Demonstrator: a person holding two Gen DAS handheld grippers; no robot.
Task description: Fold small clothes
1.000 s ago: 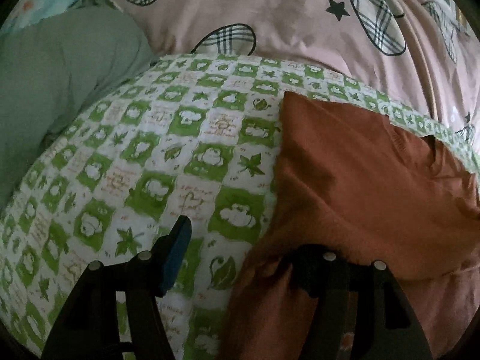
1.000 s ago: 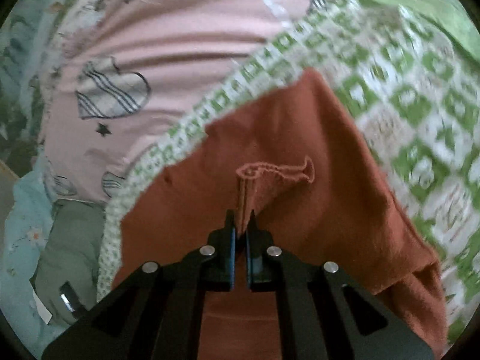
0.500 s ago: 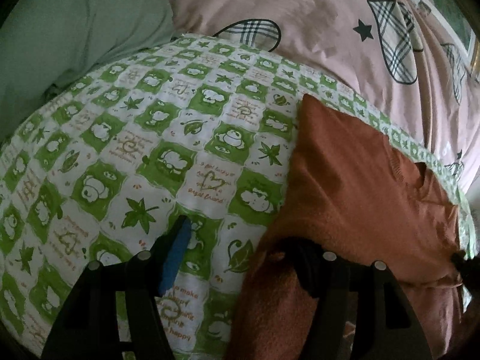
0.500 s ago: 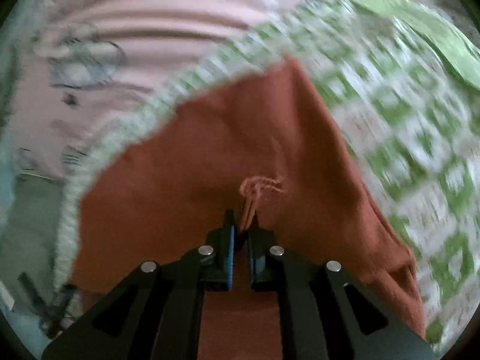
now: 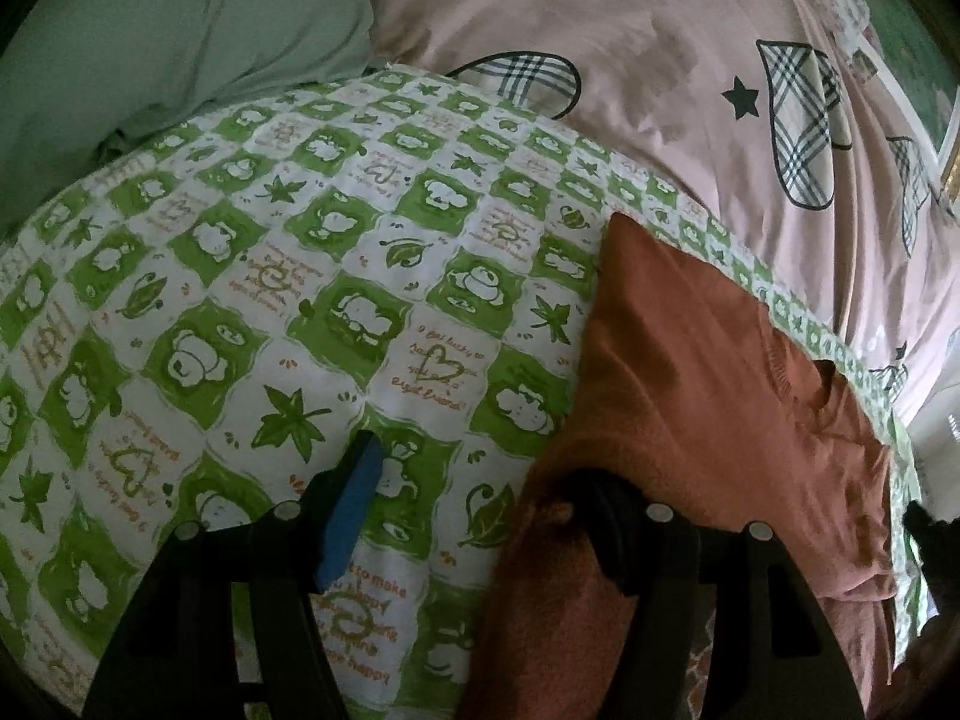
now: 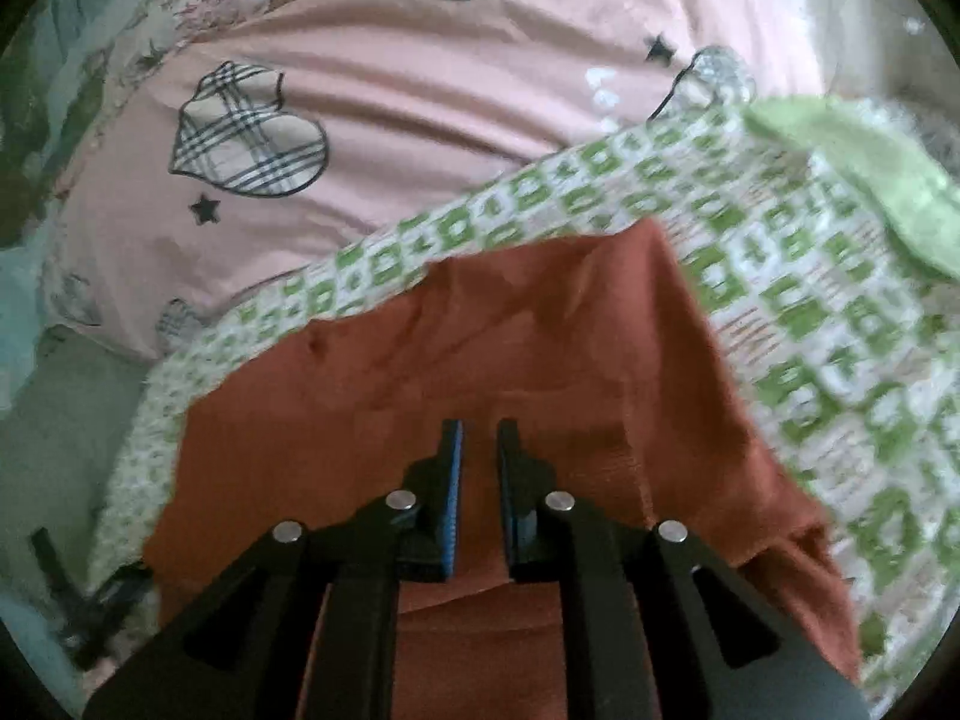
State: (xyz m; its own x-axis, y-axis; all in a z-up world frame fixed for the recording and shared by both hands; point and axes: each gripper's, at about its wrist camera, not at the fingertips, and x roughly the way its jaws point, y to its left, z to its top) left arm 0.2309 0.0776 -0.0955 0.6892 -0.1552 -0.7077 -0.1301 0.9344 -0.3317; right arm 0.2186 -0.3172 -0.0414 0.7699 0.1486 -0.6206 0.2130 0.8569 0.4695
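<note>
A rust-orange garment (image 5: 690, 372) lies flat on a green-and-white checked sheet (image 5: 300, 300), folded over with a straight left edge. My left gripper (image 5: 480, 498) is open at the garment's near left corner. Its blue-padded finger (image 5: 354, 504) stands over bare sheet and the other finger (image 5: 600, 516) rests on the cloth edge. In the right wrist view the same garment (image 6: 480, 348) spreads out below my right gripper (image 6: 480, 429). That gripper's jaws stand a narrow gap apart with nothing between them.
A pink quilt with plaid hearts and stars (image 5: 600, 60) lies beyond the sheet. A pale green pillow (image 5: 150, 48) sits at the far left. A light green cloth (image 6: 870, 180) lies on the sheet at the far right. A dark shape (image 5: 924, 528) shows at the right edge.
My right gripper let go of the pinched fold of the rust garment, which now lies flat, and lifted a little. My left gripper slid along the sheet and rolled, staying open.
</note>
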